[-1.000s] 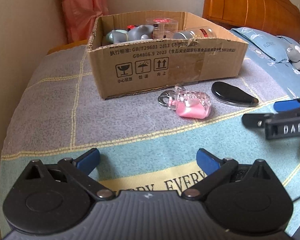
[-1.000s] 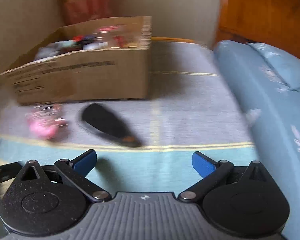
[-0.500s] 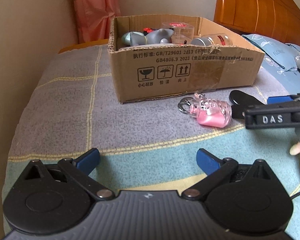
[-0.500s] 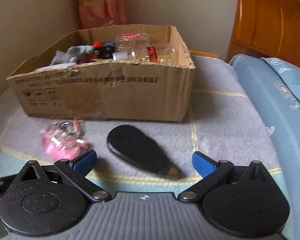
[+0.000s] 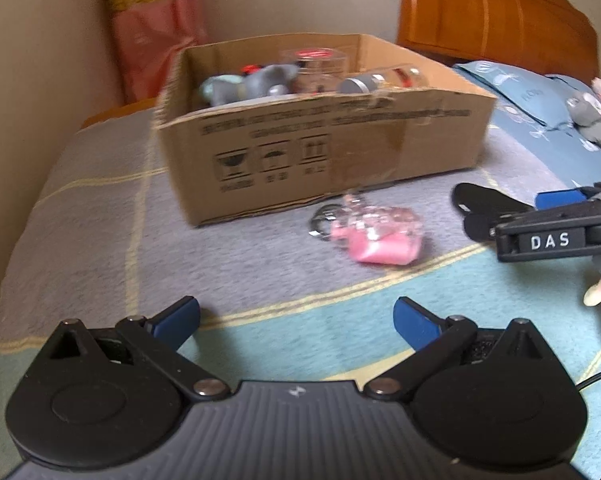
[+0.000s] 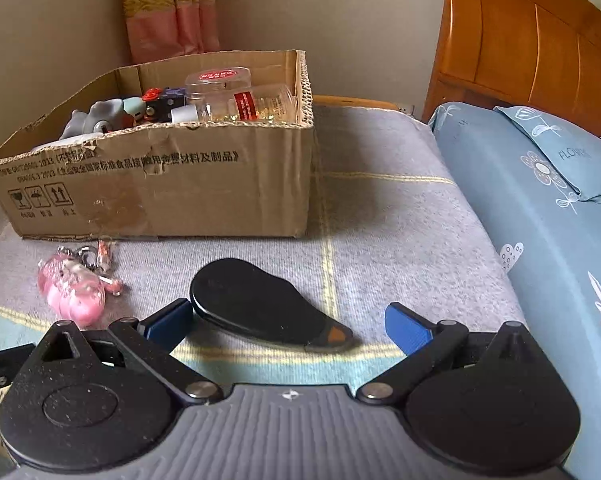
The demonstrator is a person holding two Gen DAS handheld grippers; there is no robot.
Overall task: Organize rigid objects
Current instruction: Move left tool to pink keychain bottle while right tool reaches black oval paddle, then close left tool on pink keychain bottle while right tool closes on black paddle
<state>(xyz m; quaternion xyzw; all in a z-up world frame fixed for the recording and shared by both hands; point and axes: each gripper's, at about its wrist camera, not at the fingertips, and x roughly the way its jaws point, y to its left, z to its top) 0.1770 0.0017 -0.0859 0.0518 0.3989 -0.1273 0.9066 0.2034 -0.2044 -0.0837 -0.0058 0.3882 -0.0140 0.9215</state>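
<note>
Grippers first: your right gripper (image 6: 288,322) is spread wide and empty, low over the bed, its blue fingertips (image 6: 406,328) flanking the near end of a flat black oval case (image 6: 260,306). Your left gripper (image 5: 296,320) is also wide and holds nothing. Beyond it lies a pink keychain charm (image 5: 374,234) on the grey blanket (image 6: 380,220). Behind both sits an open cardboard box (image 6: 180,188) holding bottles and toys.

A bed with a grey and teal blanket (image 6: 380,208) fills the room. The wooden headboard (image 6: 532,52) stands at 2 o'clock, a pink curtain (image 6: 172,12) at 11, against beige walls (image 6: 340,12).
</note>
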